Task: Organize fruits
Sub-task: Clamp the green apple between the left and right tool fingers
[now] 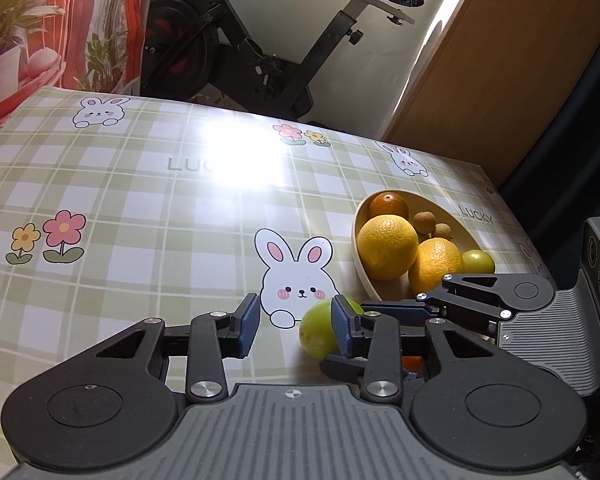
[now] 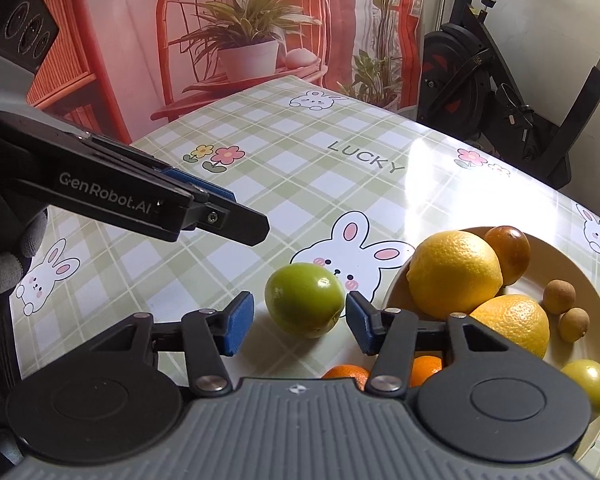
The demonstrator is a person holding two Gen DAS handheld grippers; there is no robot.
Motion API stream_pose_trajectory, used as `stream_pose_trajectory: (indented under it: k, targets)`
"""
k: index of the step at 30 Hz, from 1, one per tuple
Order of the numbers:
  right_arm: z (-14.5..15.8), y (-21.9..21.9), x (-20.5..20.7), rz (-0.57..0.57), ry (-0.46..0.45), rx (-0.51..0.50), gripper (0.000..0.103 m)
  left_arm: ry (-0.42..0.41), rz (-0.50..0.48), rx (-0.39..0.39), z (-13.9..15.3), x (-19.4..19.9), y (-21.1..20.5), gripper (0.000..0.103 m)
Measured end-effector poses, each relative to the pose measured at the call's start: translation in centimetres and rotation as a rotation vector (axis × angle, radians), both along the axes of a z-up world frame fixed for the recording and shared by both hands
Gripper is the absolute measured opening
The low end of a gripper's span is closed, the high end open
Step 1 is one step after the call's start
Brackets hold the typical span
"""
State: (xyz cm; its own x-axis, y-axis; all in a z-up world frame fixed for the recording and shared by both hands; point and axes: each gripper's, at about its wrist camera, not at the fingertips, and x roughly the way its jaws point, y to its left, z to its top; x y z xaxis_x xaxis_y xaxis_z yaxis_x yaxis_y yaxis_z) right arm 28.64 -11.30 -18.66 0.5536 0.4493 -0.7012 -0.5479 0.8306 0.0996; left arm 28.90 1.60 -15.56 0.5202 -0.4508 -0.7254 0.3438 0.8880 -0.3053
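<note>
A green round fruit [image 2: 304, 300] lies on the checked tablecloth between the blue pads of my right gripper [image 2: 298, 322]. The right pad is at its skin, and the left pad stands off with a gap. Right of it, a beige oval bowl [image 2: 548, 264] holds two yellow citrus fruits [image 2: 454, 274], a brown-orange fruit, two small brown ones and a small green one [image 2: 588, 380]. An orange fruit [image 2: 348, 374] peeks out under the right gripper. My left gripper [image 1: 296, 326] is open and empty, just left of the green fruit [image 1: 316, 336].
An exercise bike [image 1: 260, 40] stands behind the table's far edge. A wooden panel [image 1: 500, 60] rises at the far right, and a red backdrop picturing a potted plant [image 2: 240, 40] lies beyond the left. A gloved hand [image 2: 4, 264] holds the left gripper.
</note>
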Motion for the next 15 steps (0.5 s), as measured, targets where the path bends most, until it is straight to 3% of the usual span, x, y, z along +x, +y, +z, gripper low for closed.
stream_pose_trajectory:
  k: [5,15]
  targets:
    - [-0.5,-0.1,0.7,-0.019,0.019,0.012,0.050,0.083,0.005,-0.069,-1.6,0.7,-0.3,0.041]
    - [-0.9,-0.2,1.3,-0.051,0.038,0.053,0.050,0.096,-0.013,-0.131,-3.4,1.6,-0.7,0.046]
